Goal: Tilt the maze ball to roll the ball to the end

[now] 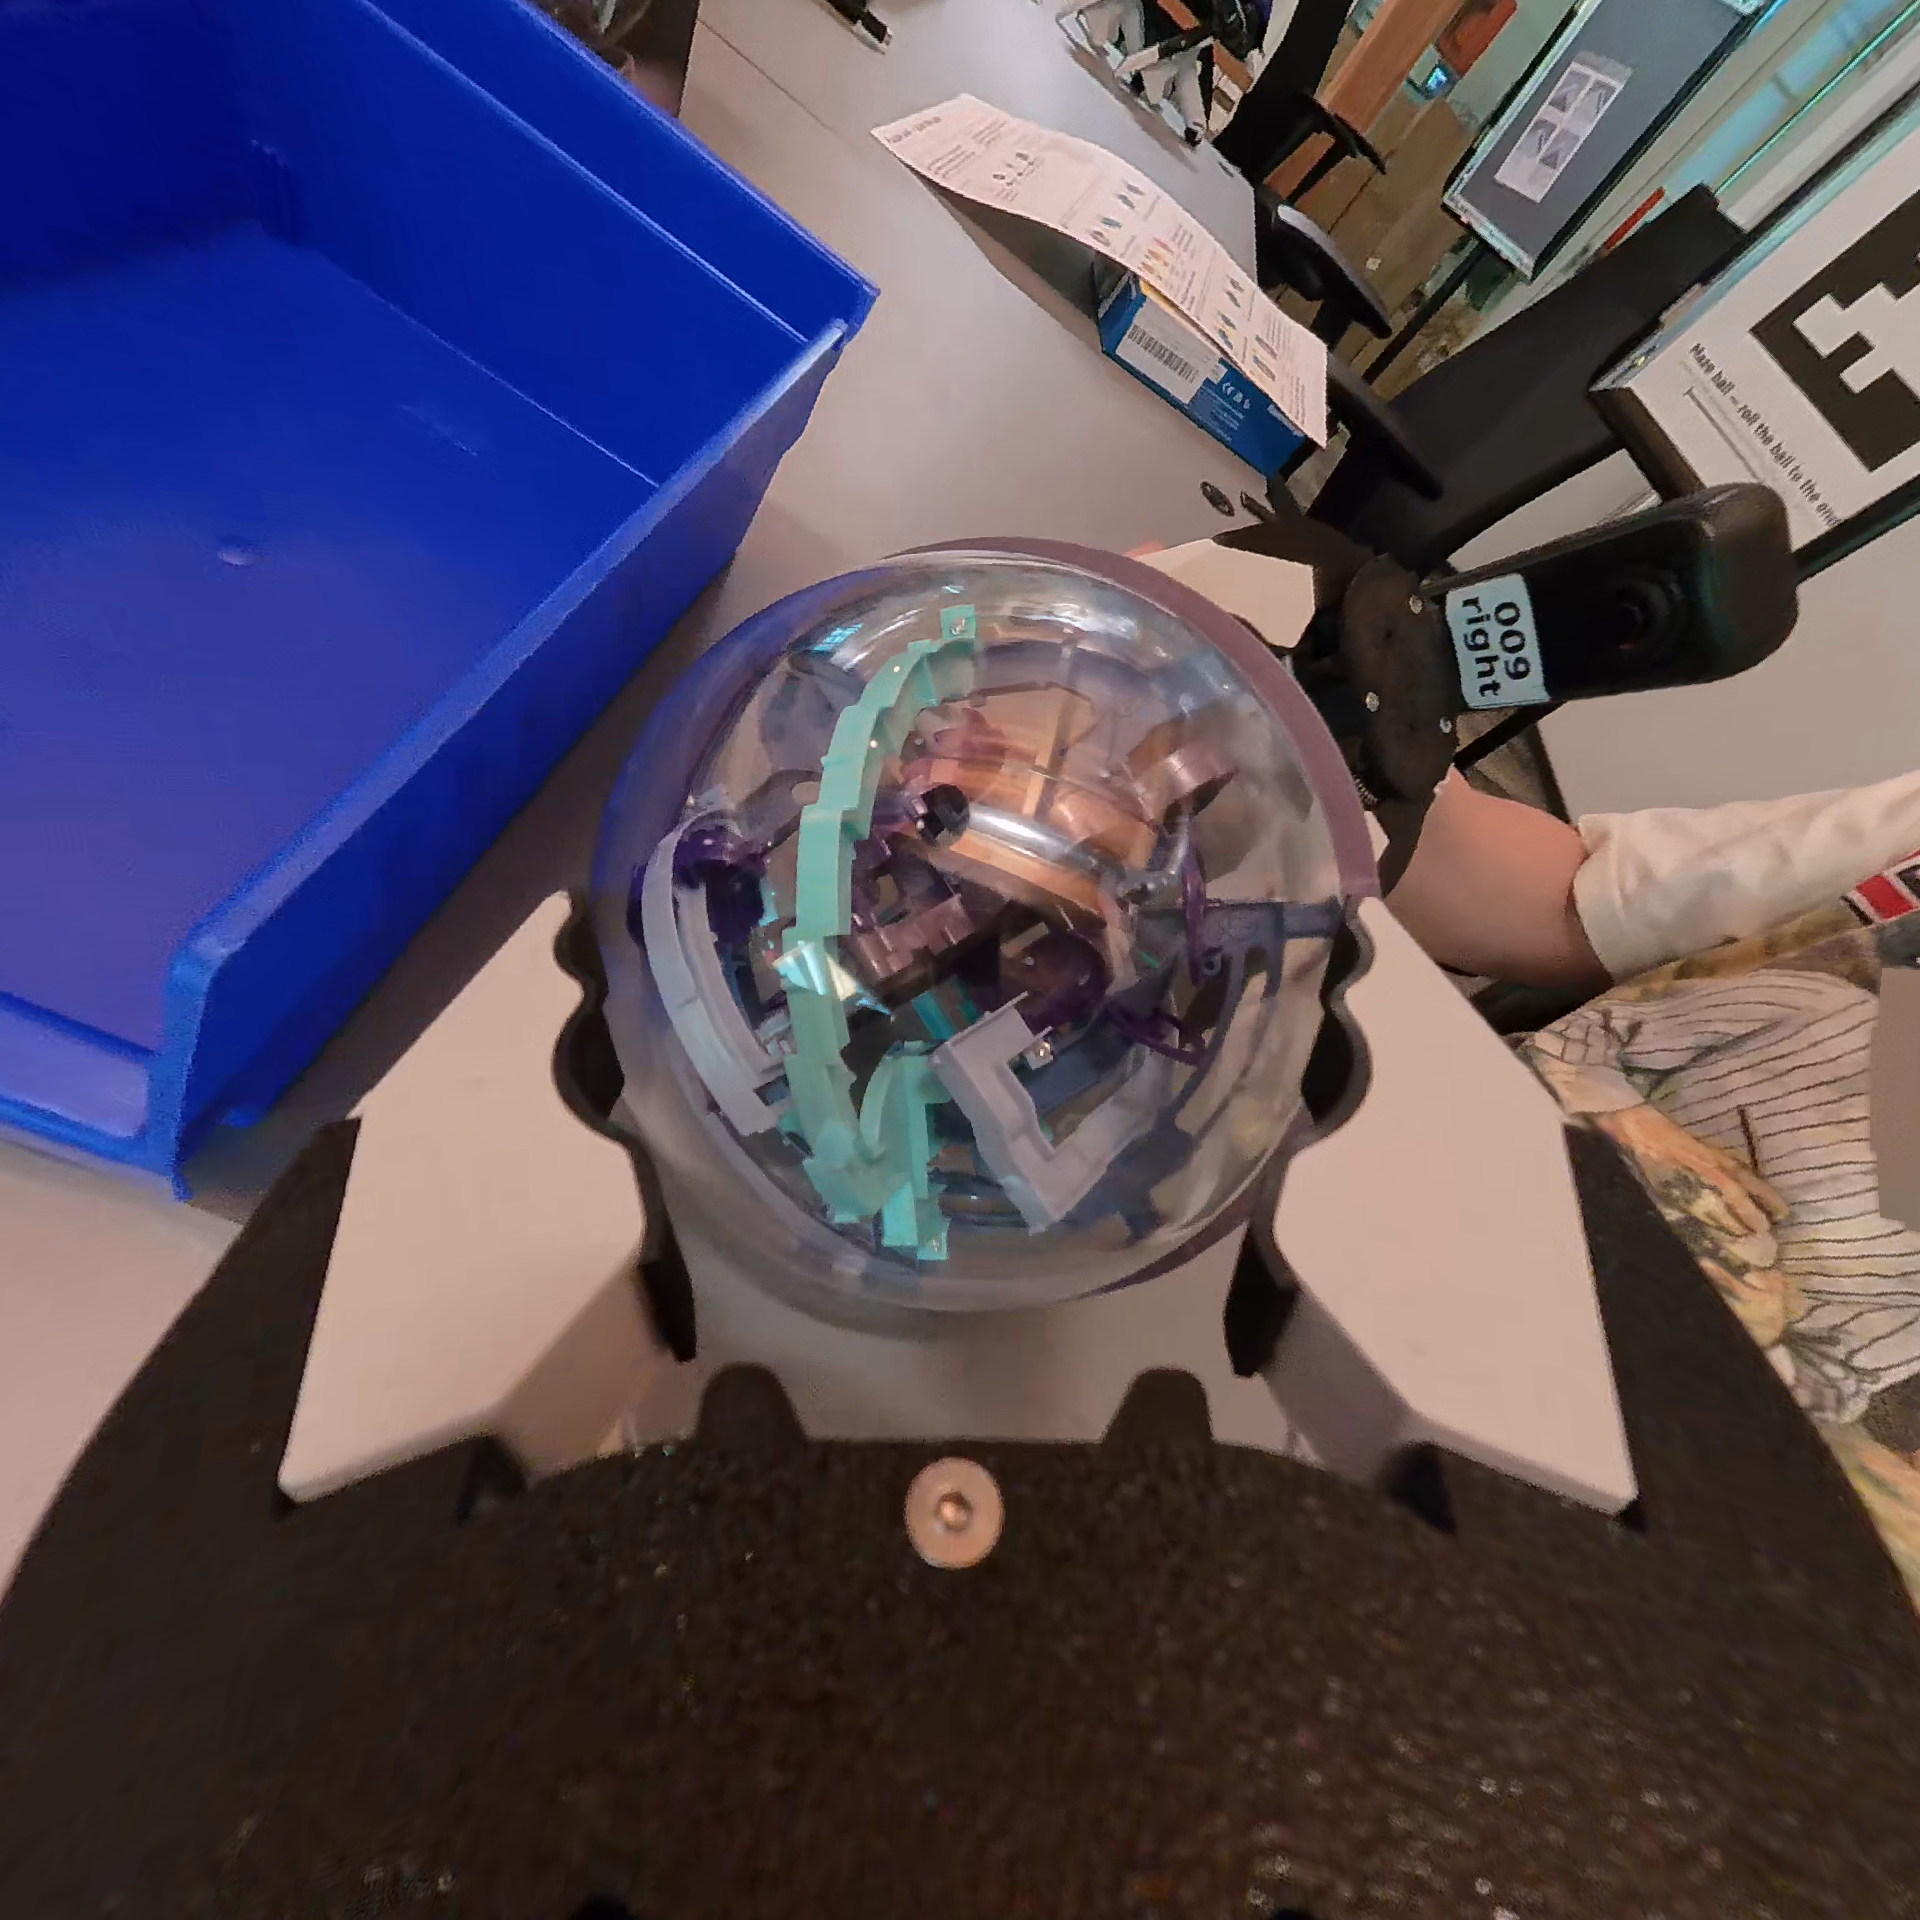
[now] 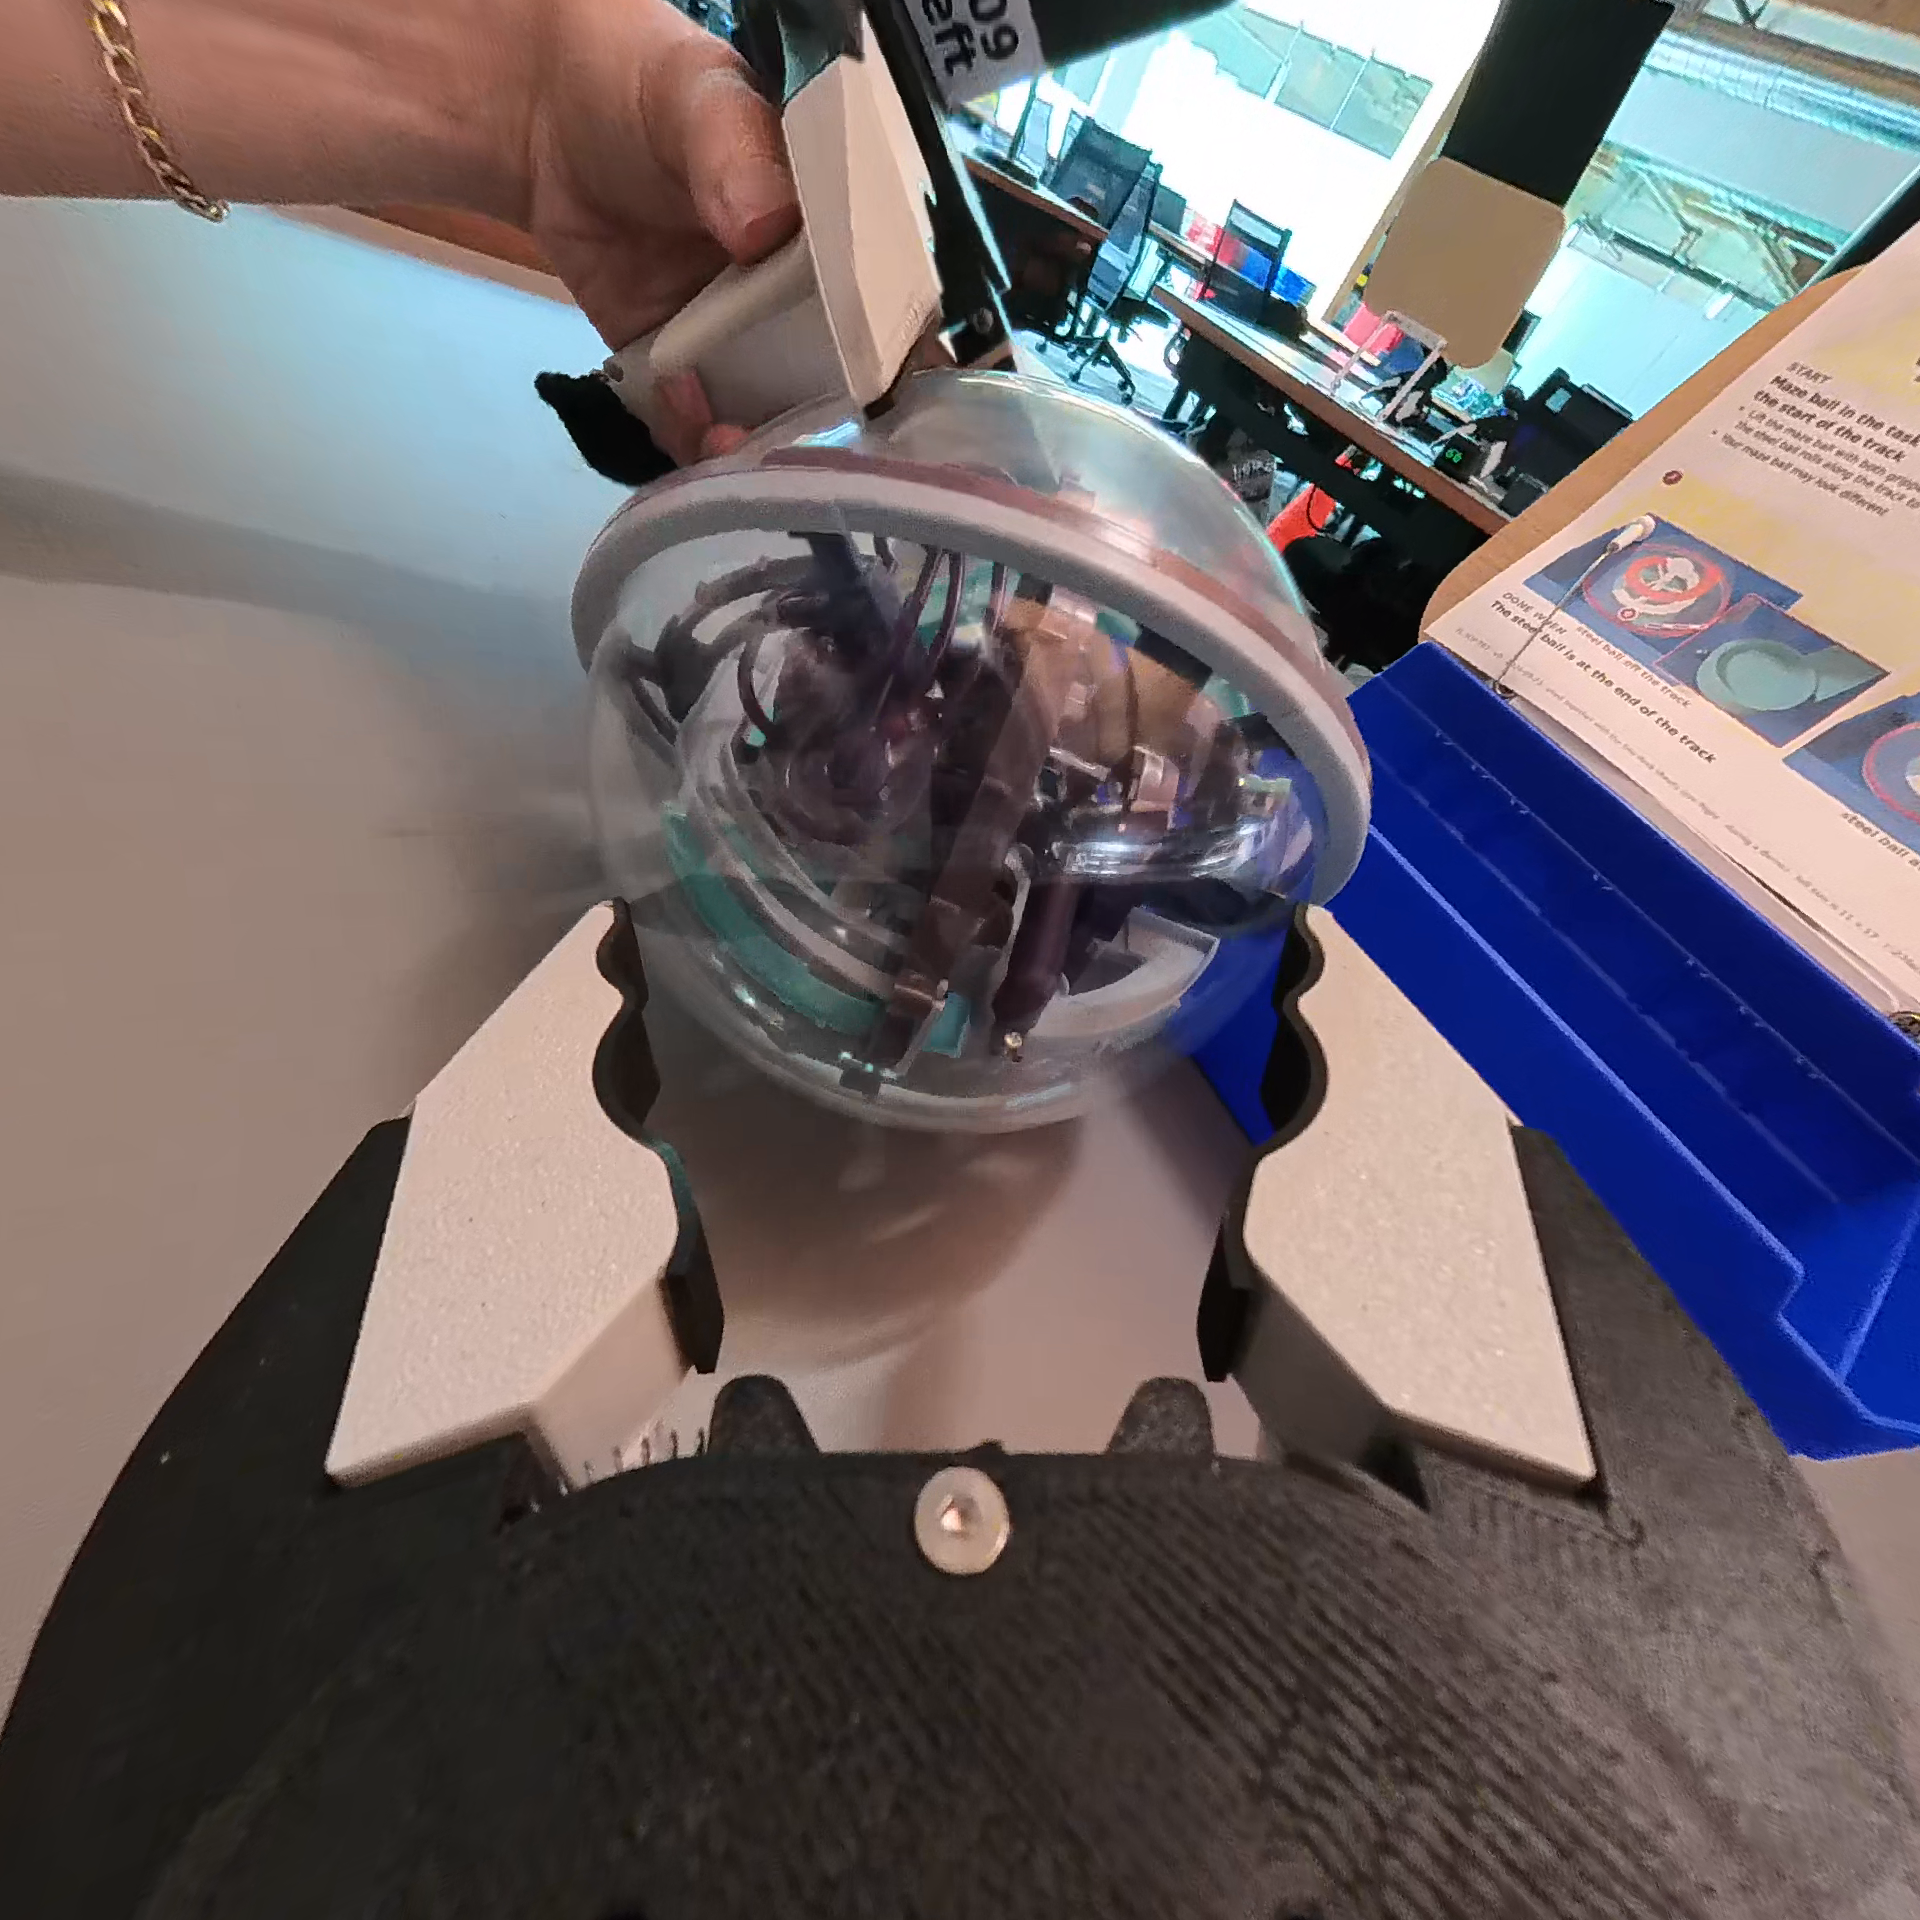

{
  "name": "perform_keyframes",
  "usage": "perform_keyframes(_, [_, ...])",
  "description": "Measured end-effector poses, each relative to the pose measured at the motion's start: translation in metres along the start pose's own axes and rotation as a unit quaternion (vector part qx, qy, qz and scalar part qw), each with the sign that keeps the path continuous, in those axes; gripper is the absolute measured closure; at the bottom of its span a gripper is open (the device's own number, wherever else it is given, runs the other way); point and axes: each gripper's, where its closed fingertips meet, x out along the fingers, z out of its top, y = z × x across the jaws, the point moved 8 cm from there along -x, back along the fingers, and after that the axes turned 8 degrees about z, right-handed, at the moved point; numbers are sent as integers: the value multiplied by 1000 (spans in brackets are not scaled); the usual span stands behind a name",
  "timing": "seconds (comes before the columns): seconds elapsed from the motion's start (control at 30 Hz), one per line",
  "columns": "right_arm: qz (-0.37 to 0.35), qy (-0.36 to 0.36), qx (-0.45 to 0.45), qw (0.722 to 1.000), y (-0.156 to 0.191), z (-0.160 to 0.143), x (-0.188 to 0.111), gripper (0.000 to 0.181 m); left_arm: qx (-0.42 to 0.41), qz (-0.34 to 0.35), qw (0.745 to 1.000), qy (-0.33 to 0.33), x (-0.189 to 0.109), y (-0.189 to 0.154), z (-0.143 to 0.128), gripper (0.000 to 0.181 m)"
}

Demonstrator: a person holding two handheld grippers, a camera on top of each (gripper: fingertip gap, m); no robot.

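Note:
The maze ball (image 1: 977, 831) is a clear sphere with a pale rim band and teal, grey and purple tracks inside. It is held up above the grey table (image 1: 987, 416). My left gripper (image 1: 966, 935) is shut on its two sides. My right gripper (image 2: 956, 925) is shut on the maze ball (image 2: 935, 727) from the opposite side, with the rim band tilted. The right gripper also shows in the left wrist view (image 1: 1340, 665), at the ball's far right. The left gripper also shows in the right wrist view (image 2: 862, 260), on top of the ball. I cannot make out the small steel ball.
A large blue bin (image 1: 312, 520) stands on the table just left of the ball; it also shows in the right wrist view (image 2: 1610, 987). A printed sheet (image 1: 1122, 229) lies on a blue box (image 1: 1195, 384). An instruction sheet (image 2: 1714, 623) leans on the bin. A hand (image 2: 582, 156) holds the left gripper.

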Motion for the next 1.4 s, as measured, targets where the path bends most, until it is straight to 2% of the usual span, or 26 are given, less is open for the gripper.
perform_keyframes(0.33, [-6,22,-6,1000,-5,-4,3,60,-30,-12,999,12,4,8,7,49])
perform_keyframes(1.4, [0,-13,20,1000,-8,-13,-2,61,-37,-23,998,51,12,13,17,49])
